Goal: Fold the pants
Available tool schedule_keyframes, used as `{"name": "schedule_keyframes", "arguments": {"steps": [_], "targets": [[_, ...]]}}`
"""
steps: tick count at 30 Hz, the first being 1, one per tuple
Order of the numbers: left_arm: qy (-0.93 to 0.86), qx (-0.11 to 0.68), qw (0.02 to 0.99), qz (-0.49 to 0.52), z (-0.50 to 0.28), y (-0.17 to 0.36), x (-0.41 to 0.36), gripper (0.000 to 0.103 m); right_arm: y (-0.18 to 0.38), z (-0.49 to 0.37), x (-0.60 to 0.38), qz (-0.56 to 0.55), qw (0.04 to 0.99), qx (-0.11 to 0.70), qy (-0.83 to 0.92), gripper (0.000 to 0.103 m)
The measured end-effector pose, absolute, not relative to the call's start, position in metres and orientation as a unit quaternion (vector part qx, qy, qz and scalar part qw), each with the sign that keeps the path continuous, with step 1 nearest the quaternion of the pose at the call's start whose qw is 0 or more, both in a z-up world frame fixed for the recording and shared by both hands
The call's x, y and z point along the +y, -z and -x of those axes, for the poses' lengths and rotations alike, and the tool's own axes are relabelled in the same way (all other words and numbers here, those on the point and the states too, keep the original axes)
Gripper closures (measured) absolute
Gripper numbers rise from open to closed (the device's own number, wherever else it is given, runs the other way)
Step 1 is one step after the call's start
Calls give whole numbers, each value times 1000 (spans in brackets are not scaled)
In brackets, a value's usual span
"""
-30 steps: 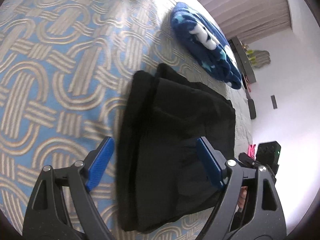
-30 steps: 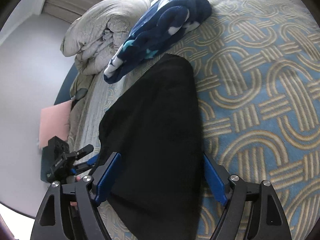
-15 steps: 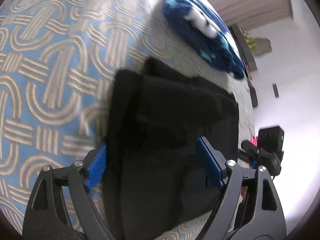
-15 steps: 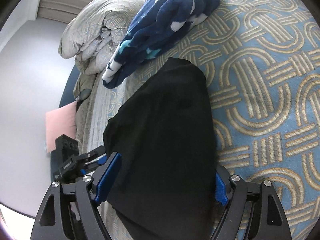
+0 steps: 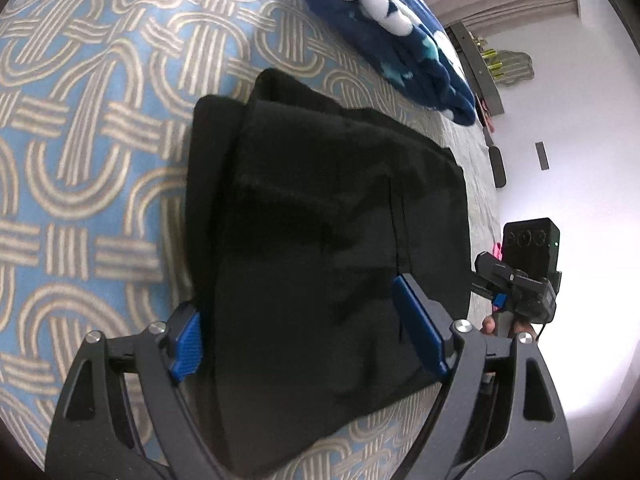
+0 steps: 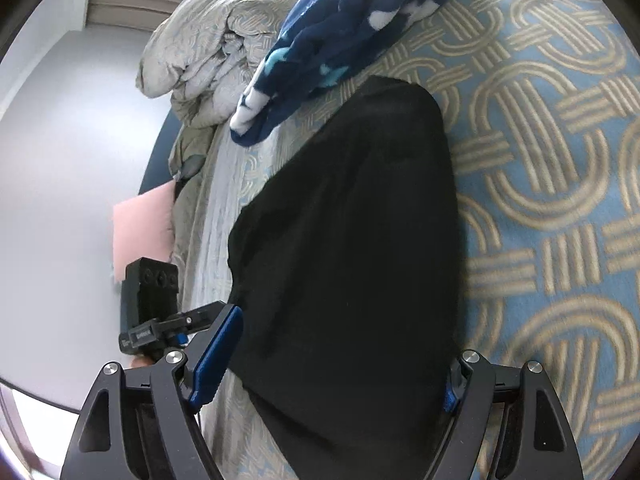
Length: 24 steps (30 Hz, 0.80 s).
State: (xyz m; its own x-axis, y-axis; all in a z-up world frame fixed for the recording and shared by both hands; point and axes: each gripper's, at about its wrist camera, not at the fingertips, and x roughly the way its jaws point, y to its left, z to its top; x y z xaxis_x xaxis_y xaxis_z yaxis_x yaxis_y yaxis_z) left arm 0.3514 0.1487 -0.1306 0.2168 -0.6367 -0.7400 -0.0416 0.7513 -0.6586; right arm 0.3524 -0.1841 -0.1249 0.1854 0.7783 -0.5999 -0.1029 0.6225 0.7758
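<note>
On bed | left gripper [image 5: 310, 328], right gripper [image 6: 332, 354] wide | straddling pants [image 5: 320, 220], contact unclear

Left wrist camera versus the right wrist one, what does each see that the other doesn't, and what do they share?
Only the left wrist view shows the dark wall shelf and the right gripper. Only the right wrist view shows the bunched beige duvet, the pink pillow and the left gripper. Both show the folded black pants, the navy fleece blanket and the blue patterned bedspread.
</note>
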Motion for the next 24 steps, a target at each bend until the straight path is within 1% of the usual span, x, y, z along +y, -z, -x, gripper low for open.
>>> {"name": "schedule_keyframes", "arguments": {"steps": [2, 4, 5, 6, 7, 8, 9, 10, 11, 12, 13, 18, 24], "targets": [[198, 591, 730, 280, -351, 130, 147, 21, 125, -356, -182, -302, 710, 557, -307, 20], [193, 591, 744, 246, -345, 126, 143, 37, 123, -352, -180, -297, 716, 554, -305, 23], [193, 591, 747, 237, -342, 124, 143, 41, 122, -348, -181, -292, 719, 553, -304, 29], [193, 589, 747, 239, -339, 123, 144, 45, 123, -345, -183, -291, 719, 555, -301, 39], [193, 588, 748, 240, -339, 123, 145, 51, 125, -344, -186, -293, 719, 557, -296, 45], [192, 588, 749, 237, -338, 121, 145, 53, 126, -342, -189, -297, 718, 558, -291, 56], [191, 586, 752, 234, -336, 119, 146, 58, 127, -342, -191, -300, 720, 557, -284, 66], [188, 584, 755, 231, -336, 117, 145, 64, 128, -342, -192, -299, 723, 557, -278, 72], [184, 581, 762, 220, -334, 111, 144, 66, 127, -342, -193, -299, 726, 556, -272, 81], [181, 578, 766, 213, -334, 107, 142, 71, 123, -341, -193, -299, 732, 548, -273, 87], [179, 575, 772, 205, -332, 101, 141, 72, 119, -341, -193, -297, 736, 541, -276, 89], [179, 568, 779, 197, -331, 85, 136, 75, 92, -338, -182, -281, 749, 522, -296, 90], [180, 558, 786, 196, -327, 67, 131, 77, 79, -332, -180, -280, 757, 507, -302, 91]]}}
